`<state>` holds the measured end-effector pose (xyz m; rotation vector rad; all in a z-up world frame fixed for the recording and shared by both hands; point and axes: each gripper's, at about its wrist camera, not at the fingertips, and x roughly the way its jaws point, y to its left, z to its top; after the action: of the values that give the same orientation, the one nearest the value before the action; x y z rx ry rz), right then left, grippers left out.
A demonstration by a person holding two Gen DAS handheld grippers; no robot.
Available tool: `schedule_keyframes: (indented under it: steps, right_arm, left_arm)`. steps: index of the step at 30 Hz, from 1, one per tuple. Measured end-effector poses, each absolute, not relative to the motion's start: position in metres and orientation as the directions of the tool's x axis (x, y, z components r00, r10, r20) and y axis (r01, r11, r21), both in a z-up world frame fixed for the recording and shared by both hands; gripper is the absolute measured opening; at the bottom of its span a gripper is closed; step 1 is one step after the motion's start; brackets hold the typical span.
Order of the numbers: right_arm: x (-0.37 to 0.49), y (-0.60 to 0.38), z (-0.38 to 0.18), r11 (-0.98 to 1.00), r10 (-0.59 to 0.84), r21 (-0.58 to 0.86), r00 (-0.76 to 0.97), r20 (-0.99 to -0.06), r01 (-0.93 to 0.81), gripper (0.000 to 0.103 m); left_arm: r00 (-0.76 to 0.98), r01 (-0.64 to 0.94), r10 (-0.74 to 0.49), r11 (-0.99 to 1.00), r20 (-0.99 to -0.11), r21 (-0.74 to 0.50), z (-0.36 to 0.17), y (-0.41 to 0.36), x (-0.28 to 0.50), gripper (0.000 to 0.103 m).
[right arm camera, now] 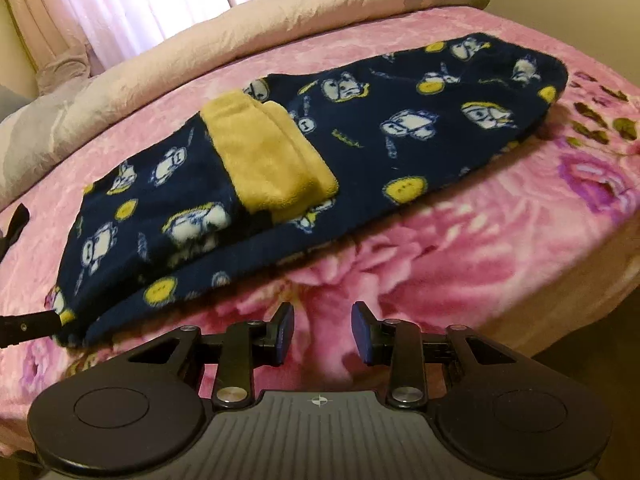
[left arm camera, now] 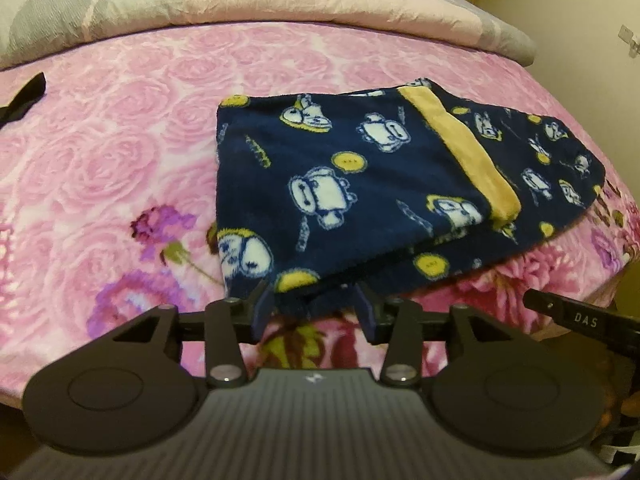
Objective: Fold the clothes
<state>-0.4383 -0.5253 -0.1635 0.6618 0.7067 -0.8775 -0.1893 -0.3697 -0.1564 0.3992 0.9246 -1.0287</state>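
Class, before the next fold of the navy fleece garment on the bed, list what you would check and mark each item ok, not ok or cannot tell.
1. Left gripper at the navy fleece garment: ok, jaws straddle its near corner.
2. Left grip closed firmly: cannot tell, jaws look apart.
3. Right gripper free: ok, jaws open, nothing between them, short of the garment's edge.
4. Yellow cuff tucked flat: not ok, it lies bunched on top.
5. Garment fully on the pink floral blanket: ok.
6. Black strap clear of the garment: ok.
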Motion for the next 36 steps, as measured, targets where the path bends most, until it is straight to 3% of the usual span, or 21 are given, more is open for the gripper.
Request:
schedule_keyframes:
  steps: [7, 8, 9, 10, 20, 28, 36]
  right_arm:
    - [-0.454, -0.511, -0.143, 0.474, -0.477, 0.235, 0.472, -0.742, 0.849, 0.037]
    - [-0.456, -0.509, -0.140, 0.473, -0.481, 0.239, 0.476, -0.736, 0.848, 0.053]
    - [-0.458, -0.507, -0.137, 0.472, -0.486, 0.242, 0.480, -0.730, 0.847, 0.081]
    - [-0.460, -0.504, -0.134, 0.475, -0.497, 0.243, 0.486, -0.719, 0.846, 0.087]
    - [-0.474, -0.497, -0.120, 0.512, -0.504, 0.245, 0.519, -0.690, 0.823, 0.088]
    - [-0.475, -0.514, -0.133, 0.499, -0.496, 0.232, 0.494, -0.714, 0.835, 0.088]
    - [-0.476, -0.539, -0.147, 0.439, -0.484, 0.220, 0.435, -0.759, 0.871, 0.088]
  left_arm:
    - [0.237, 0.873, -0.560, 0.482, -0.794, -0.079, -0.135, -0.346, -0.213, 0.045]
    - [0.243, 0.873, -0.563, 0.481, -0.790, -0.074, -0.132, -0.343, -0.216, 0.046]
    - [0.248, 0.874, -0.566, 0.481, -0.786, -0.071, -0.129, -0.340, -0.219, 0.046]
    - [0.253, 0.874, -0.568, 0.482, -0.783, -0.068, -0.126, -0.338, -0.222, 0.048]
    - [0.278, 0.871, -0.567, 0.490, -0.776, -0.046, -0.116, -0.329, -0.243, 0.051]
    - [0.263, 0.871, -0.554, 0.488, -0.790, -0.052, -0.126, -0.340, -0.240, 0.053]
    - [0.217, 0.865, -0.590, 0.485, -0.778, -0.127, -0.140, -0.359, -0.225, 0.062]
